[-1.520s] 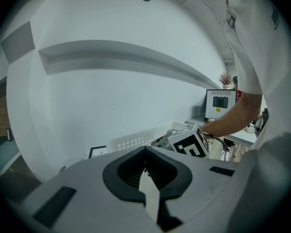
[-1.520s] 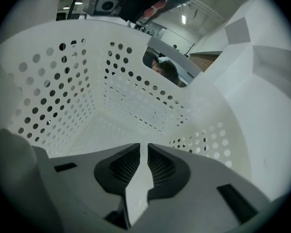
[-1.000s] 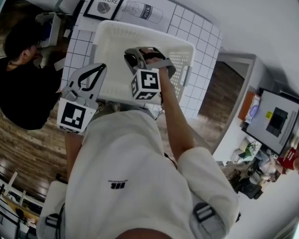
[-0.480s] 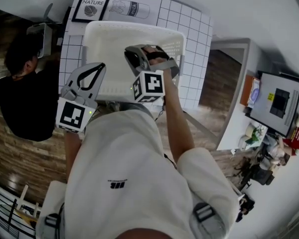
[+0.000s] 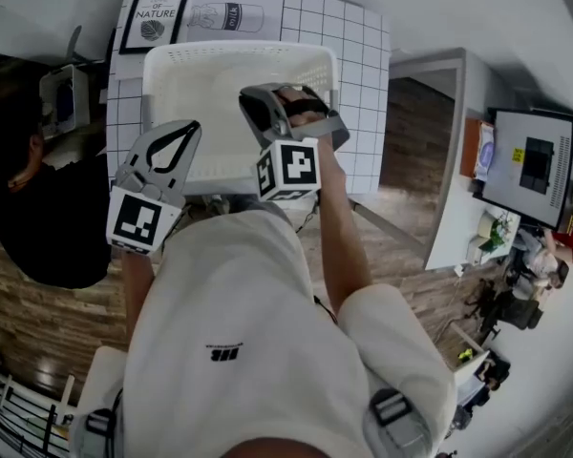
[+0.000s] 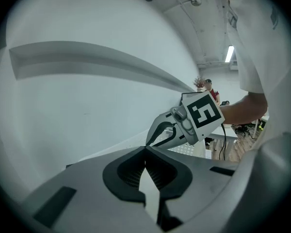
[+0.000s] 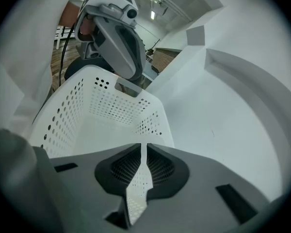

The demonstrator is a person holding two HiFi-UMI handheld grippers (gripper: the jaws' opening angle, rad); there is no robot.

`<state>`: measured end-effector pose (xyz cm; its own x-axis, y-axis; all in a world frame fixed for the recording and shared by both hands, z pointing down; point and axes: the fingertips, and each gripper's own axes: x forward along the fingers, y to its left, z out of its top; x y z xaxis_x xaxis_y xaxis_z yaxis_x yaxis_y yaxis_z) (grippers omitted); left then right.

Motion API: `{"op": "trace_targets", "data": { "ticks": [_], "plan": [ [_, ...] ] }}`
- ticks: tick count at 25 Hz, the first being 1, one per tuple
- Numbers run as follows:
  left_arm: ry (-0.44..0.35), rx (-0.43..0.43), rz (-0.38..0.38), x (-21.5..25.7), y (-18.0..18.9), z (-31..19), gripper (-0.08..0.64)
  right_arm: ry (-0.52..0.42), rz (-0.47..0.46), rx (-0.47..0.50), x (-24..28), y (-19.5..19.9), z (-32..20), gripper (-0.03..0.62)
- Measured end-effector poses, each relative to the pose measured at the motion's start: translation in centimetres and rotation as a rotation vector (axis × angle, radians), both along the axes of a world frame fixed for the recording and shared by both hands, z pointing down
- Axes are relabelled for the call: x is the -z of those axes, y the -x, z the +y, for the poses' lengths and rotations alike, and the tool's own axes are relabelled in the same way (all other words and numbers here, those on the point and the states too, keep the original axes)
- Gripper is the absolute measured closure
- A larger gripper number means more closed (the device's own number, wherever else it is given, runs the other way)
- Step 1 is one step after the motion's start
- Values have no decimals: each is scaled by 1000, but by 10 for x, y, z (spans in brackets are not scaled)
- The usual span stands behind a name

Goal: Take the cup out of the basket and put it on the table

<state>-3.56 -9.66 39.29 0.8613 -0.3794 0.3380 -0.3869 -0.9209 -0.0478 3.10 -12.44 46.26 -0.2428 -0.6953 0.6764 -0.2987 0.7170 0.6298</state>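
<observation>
A white perforated basket [image 5: 210,84] stands on the white tiled table [image 5: 363,84]. No cup shows in any view, and the part of the basket's inside [image 7: 102,115] that I can see holds nothing. My right gripper [image 5: 253,101] hangs over the basket's middle. Its jaws have just been closing; they stand almost together [image 7: 144,147] with only a thin slit and nothing between them. My left gripper [image 5: 191,127] is shut and empty at the basket's near left rim, with its tips meeting [image 6: 145,148].
A framed print [image 5: 151,17] and a flat milk-bottle picture [image 5: 224,14] lie on the table behind the basket. A person in black [image 5: 29,208] sits at the left. A monitor [image 5: 535,165] stands far right. White wall fills the left gripper view.
My right gripper has risen a little above the basket. The left gripper has hardly shifted. The head view has swung, so the basket and table now sit further left in the picture.
</observation>
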Motion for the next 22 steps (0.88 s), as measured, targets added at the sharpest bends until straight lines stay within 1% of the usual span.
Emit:
{"op": "trace_targets", "data": {
  "ticks": [16, 20, 22],
  "plan": [
    [-19, -140, 41, 6, -40, 7, 551, -64, 54, -148, 29, -48, 23, 549],
    [-24, -175, 39, 7, -54, 8, 551, -81, 68, -177, 38, -59, 29, 551],
    [-12, -178, 22, 4, -62, 7, 551, -89, 75, -191, 42, -64, 33, 551]
  ]
}}
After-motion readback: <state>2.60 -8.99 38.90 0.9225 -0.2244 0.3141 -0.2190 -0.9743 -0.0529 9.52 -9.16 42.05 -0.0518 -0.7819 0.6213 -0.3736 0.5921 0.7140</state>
